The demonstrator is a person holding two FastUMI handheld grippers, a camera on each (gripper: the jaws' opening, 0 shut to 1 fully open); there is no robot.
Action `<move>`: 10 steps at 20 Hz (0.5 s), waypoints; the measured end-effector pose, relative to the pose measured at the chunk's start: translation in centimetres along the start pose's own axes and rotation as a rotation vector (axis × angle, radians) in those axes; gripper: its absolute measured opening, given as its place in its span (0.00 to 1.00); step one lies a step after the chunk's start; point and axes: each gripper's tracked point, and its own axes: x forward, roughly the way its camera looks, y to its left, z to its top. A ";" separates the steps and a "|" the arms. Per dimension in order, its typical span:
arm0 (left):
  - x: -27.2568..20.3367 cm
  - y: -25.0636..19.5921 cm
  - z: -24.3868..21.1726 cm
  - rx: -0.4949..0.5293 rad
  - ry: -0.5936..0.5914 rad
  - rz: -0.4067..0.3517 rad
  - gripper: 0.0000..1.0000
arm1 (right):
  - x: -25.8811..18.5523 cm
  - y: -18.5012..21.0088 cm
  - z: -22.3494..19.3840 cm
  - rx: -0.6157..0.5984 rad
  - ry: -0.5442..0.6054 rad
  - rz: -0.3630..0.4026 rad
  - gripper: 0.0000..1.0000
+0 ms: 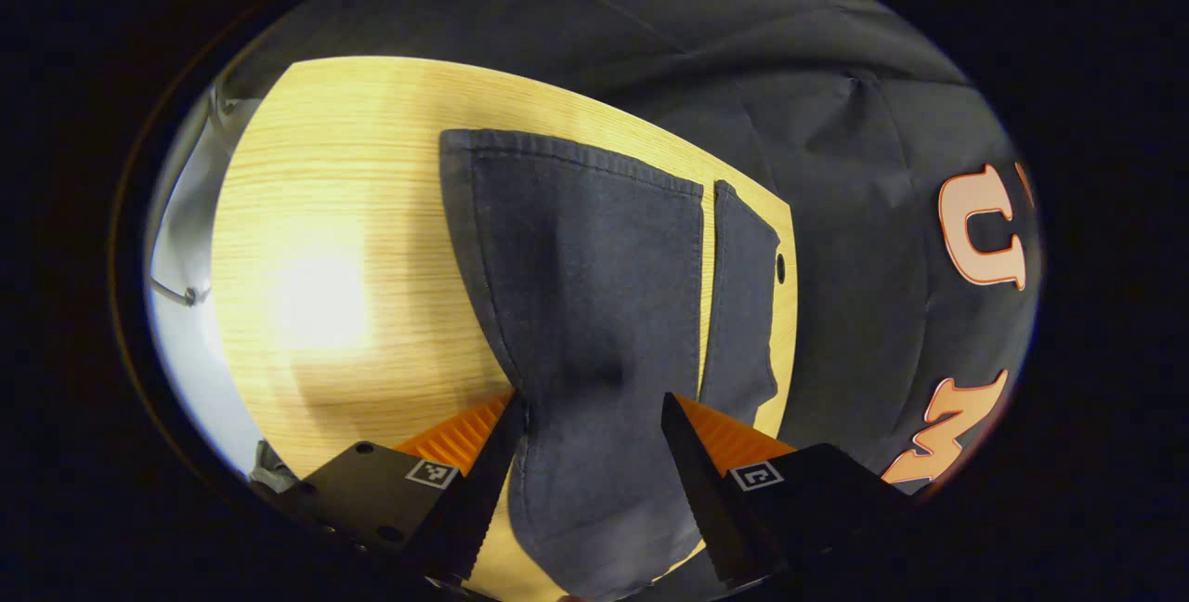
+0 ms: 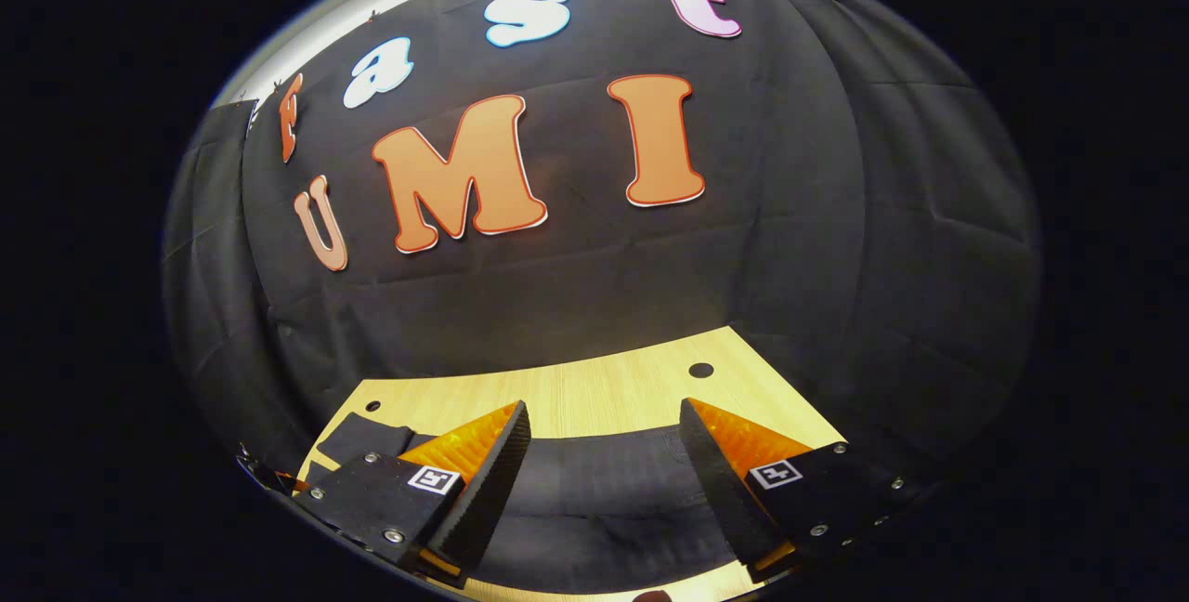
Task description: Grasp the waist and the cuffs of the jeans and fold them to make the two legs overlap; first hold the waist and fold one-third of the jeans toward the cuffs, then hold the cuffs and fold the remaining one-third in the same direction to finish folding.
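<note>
Fingers point(image 1: 502, 453) of both grippers straddle the jeans point(image 1: 585, 305), spread apart.

- My left gripper point(image 1: 590, 416): black serrated fingers, ridged orange backs, square tag on each block.
- My right gripper point(image 2: 602, 425): same build, silver screws beside its tags.

glare on table point(image 1: 320, 305), fisheye-warped edges

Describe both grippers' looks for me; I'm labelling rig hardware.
The left gripper and the right gripper look alike: two black wedge-shaped jaws with toothed inner edges, ribbed orange outer faces, and black blocks at the base with screws, each block bearing a small square black-and-white marker.
</note>
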 end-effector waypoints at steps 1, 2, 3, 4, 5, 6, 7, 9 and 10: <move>0.3 -0.3 0.0 -0.003 0.000 -0.011 0.89 | -0.1 -0.2 0.1 0.006 -0.003 -0.004 0.98; 0.6 -0.5 0.0 -0.003 -0.004 -0.024 0.89 | -0.2 -0.5 -0.1 0.013 -0.002 -0.008 0.97; 0.9 -0.5 -0.2 0.002 -0.007 -0.024 0.87 | -0.4 -0.8 -0.4 0.021 0.002 -0.015 0.98; 1.4 -0.2 -0.1 0.009 -0.010 -0.017 0.70 | -0.4 -1.3 -0.8 0.029 0.009 -0.025 0.97; 1.6 0.4 -0.1 0.007 -0.018 -0.001 0.53 | -0.6 -1.7 -1.2 0.037 0.016 -0.034 0.97; 2.1 0.3 -0.3 -0.014 -0.024 -0.008 0.37 | -0.8 -2.3 -1.7 0.045 0.025 -0.044 0.97; 2.3 0.1 -0.5 -0.034 -0.008 -0.025 0.22 | -1.0 -2.7 -2.2 0.051 0.033 -0.051 0.98; 3.3 0.0 -0.8 -0.080 0.040 -0.038 0.06 | -1.3 -4.0 -3.3 0.060 0.057 -0.072 0.98; 2.2 0.1 -0.7 -0.078 0.038 -0.044 0.05 | -1.5 -4.8 -3.9 0.075 0.075 -0.086 0.98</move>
